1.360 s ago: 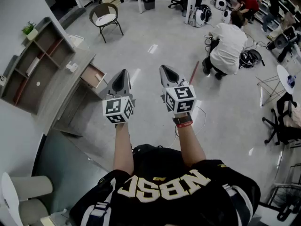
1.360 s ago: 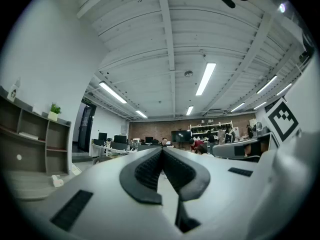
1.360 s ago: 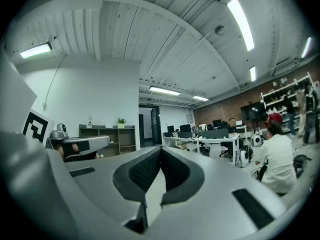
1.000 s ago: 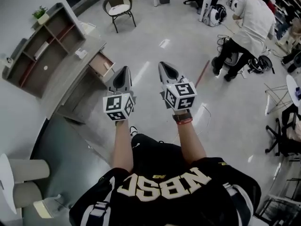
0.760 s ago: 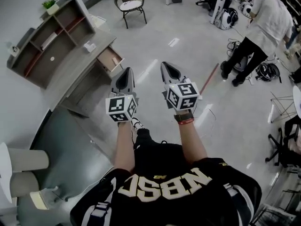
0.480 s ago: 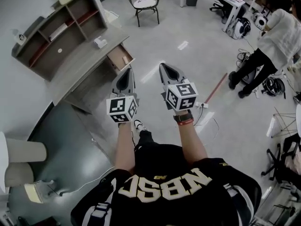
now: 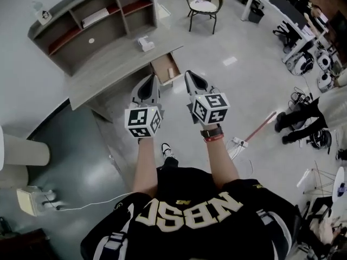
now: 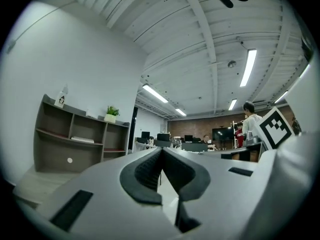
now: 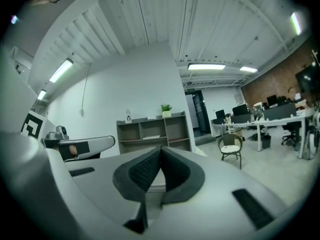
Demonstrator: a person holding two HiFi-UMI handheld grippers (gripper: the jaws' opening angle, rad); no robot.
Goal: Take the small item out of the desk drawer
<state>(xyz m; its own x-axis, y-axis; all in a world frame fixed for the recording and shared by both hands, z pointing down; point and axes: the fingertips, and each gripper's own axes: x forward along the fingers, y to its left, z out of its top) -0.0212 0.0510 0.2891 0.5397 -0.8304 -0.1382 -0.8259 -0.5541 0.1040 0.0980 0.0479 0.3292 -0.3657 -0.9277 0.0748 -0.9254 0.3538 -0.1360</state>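
The drawer (image 7: 162, 65) hangs open just ahead of our grippers, between their tips, and a small pale item (image 7: 172, 72) lies inside it. Our left gripper (image 7: 152, 78) and right gripper (image 7: 189, 73) are both closed and empty, side by side. The desk (image 7: 111, 69) stretches ahead-left.

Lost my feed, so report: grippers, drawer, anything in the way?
Left gripper shut, right gripper shut, both empty. Desk drawer open, just ahead, contents too small to tell. Nothing seen in the way.
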